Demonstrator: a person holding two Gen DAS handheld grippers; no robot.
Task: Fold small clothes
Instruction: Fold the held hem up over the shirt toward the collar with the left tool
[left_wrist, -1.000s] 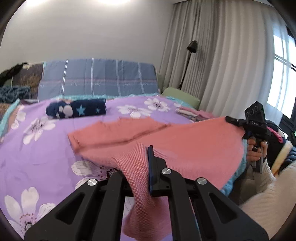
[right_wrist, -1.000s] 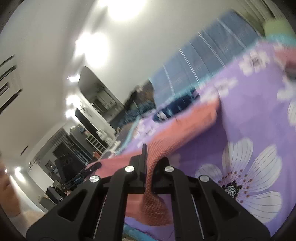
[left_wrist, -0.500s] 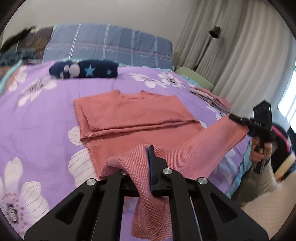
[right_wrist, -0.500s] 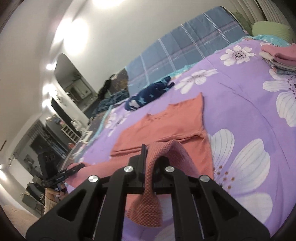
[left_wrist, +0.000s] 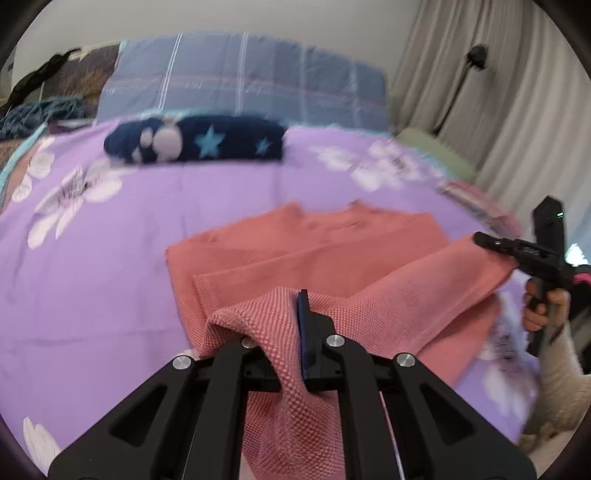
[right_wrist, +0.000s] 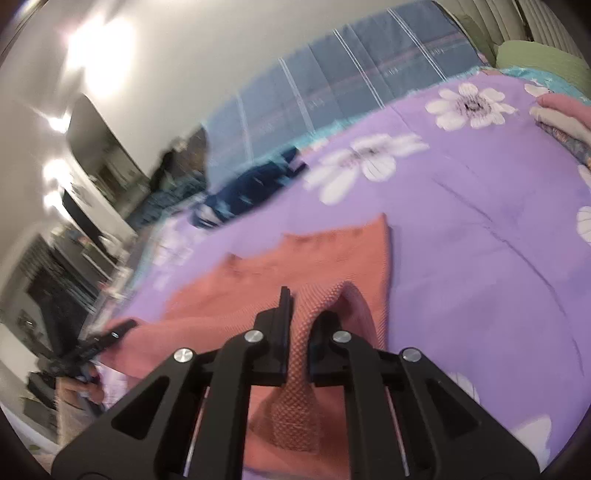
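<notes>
A coral knit top (left_wrist: 314, 254) lies on a purple floral bedspread (left_wrist: 110, 236) near its front edge. The left gripper (left_wrist: 291, 325) pinches one lifted hem corner; the right gripper (right_wrist: 301, 314) pinches the other (hem raised between them). A navy star-print bundle (left_wrist: 195, 144) rests near the far edge.

No readable text, labels, brands, numbers or signs anywhere.
</notes>
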